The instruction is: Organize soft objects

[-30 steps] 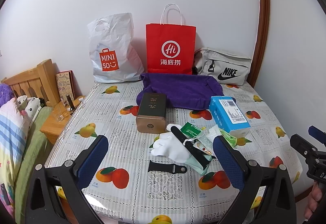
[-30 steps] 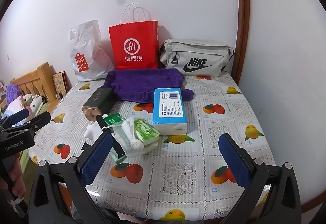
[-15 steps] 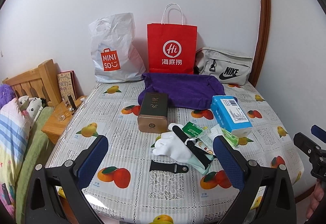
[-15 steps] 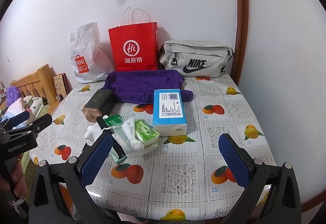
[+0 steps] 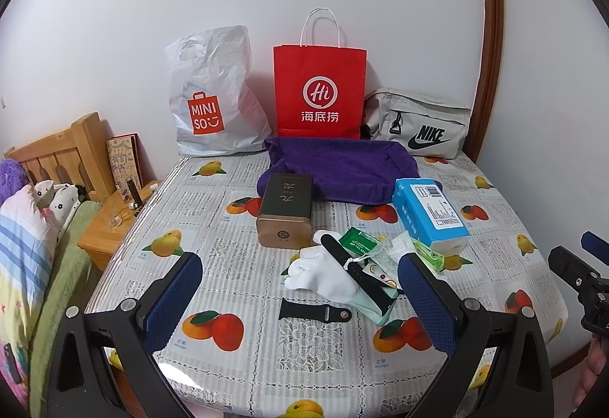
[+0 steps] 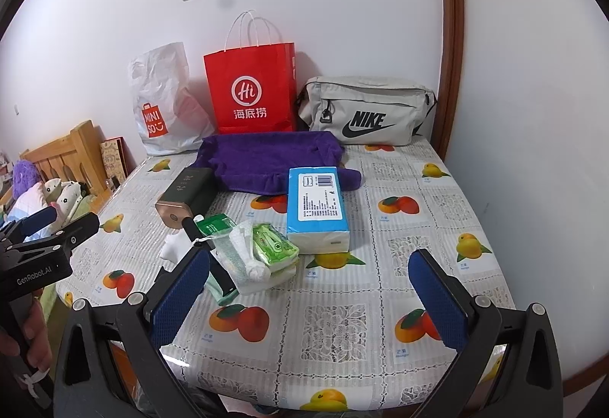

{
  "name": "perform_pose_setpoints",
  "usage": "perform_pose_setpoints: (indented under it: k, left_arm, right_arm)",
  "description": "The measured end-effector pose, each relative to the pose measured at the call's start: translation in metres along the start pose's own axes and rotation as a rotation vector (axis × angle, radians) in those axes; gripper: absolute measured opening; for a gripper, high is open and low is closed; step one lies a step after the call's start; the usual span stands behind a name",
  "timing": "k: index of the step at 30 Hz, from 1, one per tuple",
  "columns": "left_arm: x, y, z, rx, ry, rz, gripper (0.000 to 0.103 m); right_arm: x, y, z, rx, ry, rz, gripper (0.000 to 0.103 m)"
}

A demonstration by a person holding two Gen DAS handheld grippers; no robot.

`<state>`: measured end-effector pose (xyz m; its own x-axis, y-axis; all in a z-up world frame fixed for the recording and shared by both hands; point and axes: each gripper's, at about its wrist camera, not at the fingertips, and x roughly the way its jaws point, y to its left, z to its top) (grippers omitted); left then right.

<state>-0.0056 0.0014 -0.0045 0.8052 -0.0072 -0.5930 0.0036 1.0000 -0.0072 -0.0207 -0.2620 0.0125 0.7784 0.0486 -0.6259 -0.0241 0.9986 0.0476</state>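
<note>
Both units are clear of the work: your left hand-held gripper [image 5: 297,298] and your right hand-held gripper [image 6: 310,298] each stand with the jaws wide apart and nothing between the pads, held above the near edge of the tabletop [image 5: 243,353]; no grasp has begun. The soft items sit in one heap at mid-tabletop: a white glove [image 5: 323,275] with a black strap [image 5: 356,269] lying across it, a mesh pouch [image 5: 384,254] and a green wipes pack [image 6: 274,246] touching it; a purple towel [image 5: 342,166] lies behind, by the red bag [image 5: 319,90], and a blue tissue pack [image 5: 428,214] lies just beside the heap. Expect the following faults; a closure on the glove is likely to catch the strap as well, since the strap crosses it, so you would lift both or drag the strap off the edge; a pull on the pouch could tow the wipes pack and the green sachet [image 5: 359,243] with it, because they overlap; a shallow pinch on the towel may take only its top fold, so the rest trails and sweeps the tin [image 5: 285,212] in front of it; the tin and a second strap [image 5: 314,313] near the front edge are rigid or slim and, in my judgement, not part of the sort, so avoid them. Keep the two units apart on approach; they converge on one small heap and could collide.
</note>
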Motion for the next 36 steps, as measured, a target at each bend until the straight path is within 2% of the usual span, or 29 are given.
perform_pose_setpoints:
  k: [13,21,29,31,36]
  left_arm:
    - [0.006,0.001,0.001,-0.009,0.018,0.002,0.103]
    - [0.045,0.012,-0.006,-0.028,0.089,0.005,0.103]
    - [0.088,0.022,-0.023,-0.053,0.15,0.033,0.103]
    - [0.099,0.027,-0.027,-0.067,0.172,0.035,0.103]
    - [0.121,0.038,-0.037,-0.085,0.213,0.048,0.103]
  right_arm:
    - [0.005,0.0,-0.001,-0.001,0.002,0.017,0.103]
    - [0.048,0.007,-0.012,-0.052,0.055,0.05,0.102]
    - [0.097,0.022,-0.031,-0.095,0.115,0.144,0.088]
    - [0.107,0.025,-0.034,-0.093,0.129,0.158,0.079]
    - [0.139,0.03,-0.043,-0.07,0.196,0.194,0.066]
